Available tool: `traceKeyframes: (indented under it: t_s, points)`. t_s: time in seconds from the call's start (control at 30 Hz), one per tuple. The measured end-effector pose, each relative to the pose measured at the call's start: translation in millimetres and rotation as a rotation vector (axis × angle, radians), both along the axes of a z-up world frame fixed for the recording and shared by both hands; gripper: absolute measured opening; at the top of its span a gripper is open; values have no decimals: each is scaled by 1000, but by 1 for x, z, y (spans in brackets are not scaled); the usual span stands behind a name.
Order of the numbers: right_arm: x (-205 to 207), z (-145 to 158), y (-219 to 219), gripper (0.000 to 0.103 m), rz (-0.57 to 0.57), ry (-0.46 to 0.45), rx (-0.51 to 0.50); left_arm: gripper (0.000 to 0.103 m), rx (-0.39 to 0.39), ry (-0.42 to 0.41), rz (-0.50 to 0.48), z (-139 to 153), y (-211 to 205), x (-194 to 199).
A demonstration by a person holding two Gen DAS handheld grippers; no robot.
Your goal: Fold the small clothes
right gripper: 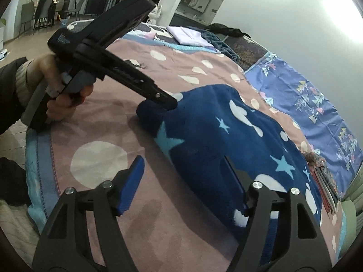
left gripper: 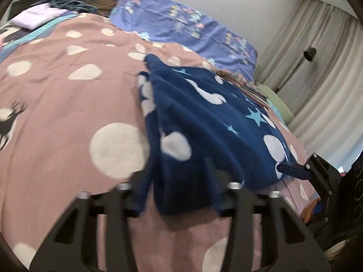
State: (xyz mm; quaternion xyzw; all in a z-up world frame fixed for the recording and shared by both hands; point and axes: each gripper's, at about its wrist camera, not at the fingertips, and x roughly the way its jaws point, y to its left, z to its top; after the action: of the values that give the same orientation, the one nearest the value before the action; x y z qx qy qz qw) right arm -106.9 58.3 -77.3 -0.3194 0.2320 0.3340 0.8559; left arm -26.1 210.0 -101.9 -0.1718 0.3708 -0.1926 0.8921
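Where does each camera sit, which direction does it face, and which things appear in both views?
Left wrist: on the left gripper, facing across the bed to the curtains; its fingers straddle the navy garment; right gripper's tip shows.
Right wrist: on the right gripper, jaws open, facing the headboard end; the hand holding the left gripper shows.
Shared: navy garment, pink dotted blanket, purple sheet.

Two claws — left claw (left gripper: 181, 195), right claw (right gripper: 183, 181) — one navy fleece garment (right gripper: 238, 136).
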Motion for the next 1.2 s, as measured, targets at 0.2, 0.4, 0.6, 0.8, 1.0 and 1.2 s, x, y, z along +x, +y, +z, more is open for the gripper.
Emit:
traceKeyframes:
  t_s: [0.2,0.4,0.6,0.8,1.0,1.2]
  points:
    - [8,-1,11,74,-33,11,-6,13,17,-7,-33,0,3,1]
    - [11,-4,25,76,-18,15,-21,3,-46,-72,-36,7,21,-24]
    - [13,-11,38,76,-5,19,-44,30,-59,-12,-58,-8,21,-9]
    - [16,-15,36,77,-44,32,-52,39,-176,-27,-168,-8,18,6]
    - [15,-13,35,77,-63,28,-51,39,-187,-58,-127,2,26,4]
    - [17,-15,35,78,-66,41,-52,39,-120,-102,-153,14,17,-5]
